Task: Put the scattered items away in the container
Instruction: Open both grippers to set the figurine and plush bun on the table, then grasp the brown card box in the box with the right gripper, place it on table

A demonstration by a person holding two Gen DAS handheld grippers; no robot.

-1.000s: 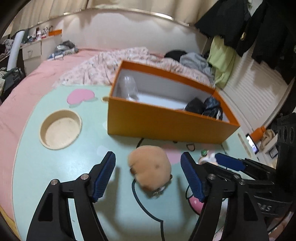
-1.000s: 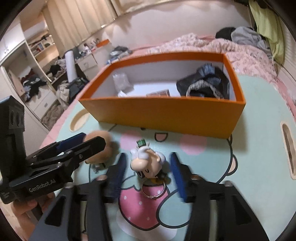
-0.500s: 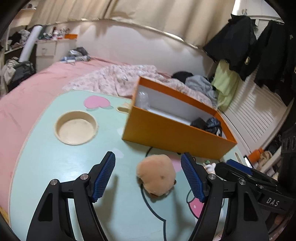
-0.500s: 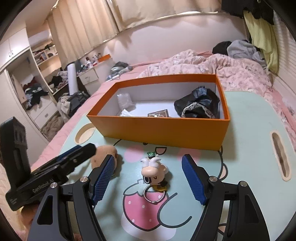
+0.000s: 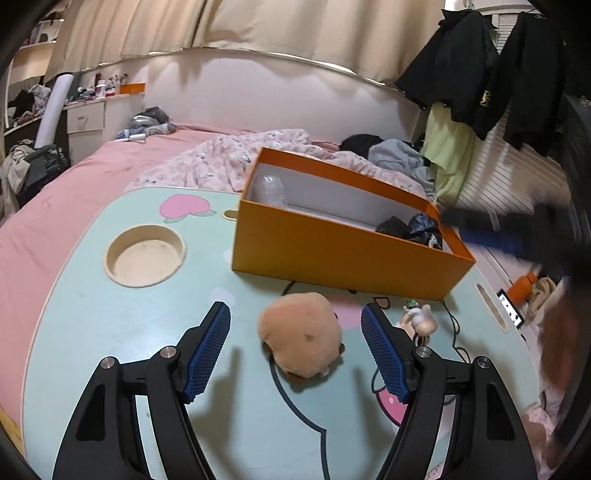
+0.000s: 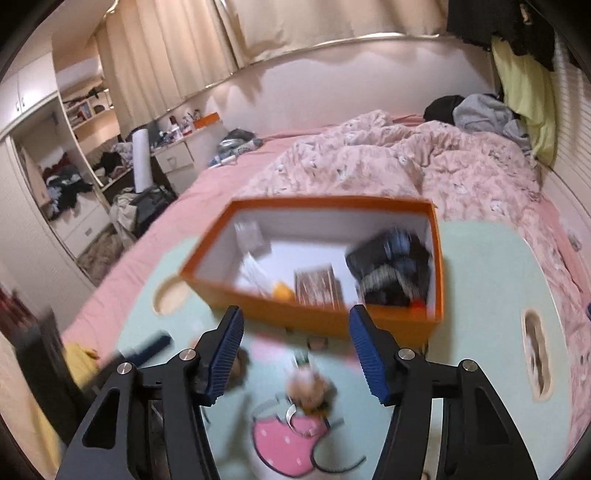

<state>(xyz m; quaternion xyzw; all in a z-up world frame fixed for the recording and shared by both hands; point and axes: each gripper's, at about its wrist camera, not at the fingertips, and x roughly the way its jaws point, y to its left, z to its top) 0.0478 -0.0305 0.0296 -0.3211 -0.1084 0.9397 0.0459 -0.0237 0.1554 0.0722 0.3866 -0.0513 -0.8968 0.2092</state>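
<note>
Bedrm: pink bed (image 5: pixel 74 192), beige curtains (image 5: pixel 258 26), shelves (image 6: pixel 85 110).

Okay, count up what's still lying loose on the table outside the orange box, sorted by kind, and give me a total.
Plush toys: 1, the tan plush between the open left claw's pads.
Cartoon figure keychains: 1, the white figure beside it.
Total: 2, both outside the orange box.

An open orange box (image 5: pixel 343 254) is sitting on the mint-green table (image 5: pixel 110 317), already holding dark bundled fabric (image 5: pixel 413 227) at one end and crinkled clear plastic (image 5: pixel 271 190) at the other. In front of it a round tan plush (image 5: pixel 299 334) is lying on the tabletop, with a small white figure keychain (image 5: pixel 419 319) resting just beside it.
</note>
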